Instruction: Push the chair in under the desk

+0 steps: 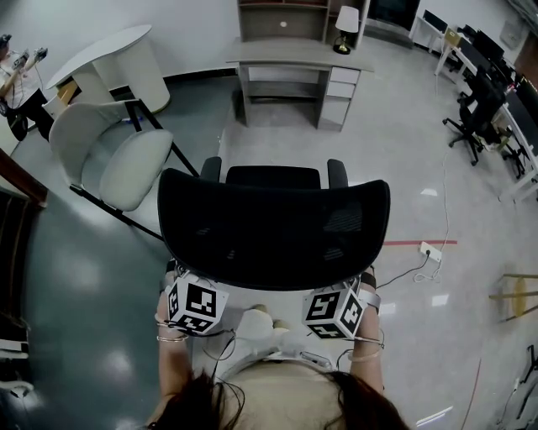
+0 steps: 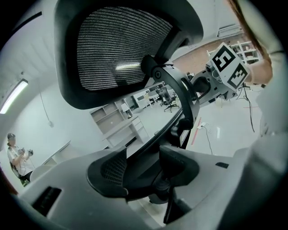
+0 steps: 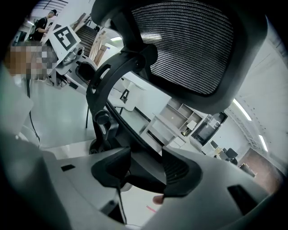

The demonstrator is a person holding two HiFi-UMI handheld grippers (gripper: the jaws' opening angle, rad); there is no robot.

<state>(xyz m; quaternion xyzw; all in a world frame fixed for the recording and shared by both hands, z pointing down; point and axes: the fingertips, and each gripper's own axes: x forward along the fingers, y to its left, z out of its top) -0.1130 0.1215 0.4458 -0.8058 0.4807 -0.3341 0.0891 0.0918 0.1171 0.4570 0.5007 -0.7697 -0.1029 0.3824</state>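
Note:
A black mesh office chair (image 1: pixel 274 222) stands right in front of me, its backrest toward me and its seat facing the grey desk (image 1: pixel 298 55) far across the floor. My left gripper (image 1: pixel 195 294) sits at the backrest's lower left edge, my right gripper (image 1: pixel 334 304) at its lower right. In the left gripper view the jaws (image 2: pixel 141 168) close around the backrest's rim, with the mesh (image 2: pixel 117 49) above. My right gripper's jaws (image 3: pixel 146 168) clamp the same rim from the other side. Open floor separates chair and desk.
A white lounge chair (image 1: pixel 118 159) stands to the left of the office chair, with a white curved table (image 1: pixel 109 59) behind it. A lamp (image 1: pixel 346 25) sits on the desk. A power strip and cable (image 1: pixel 430 250) lie on the floor at right. Black office chairs (image 1: pixel 479 109) stand far right.

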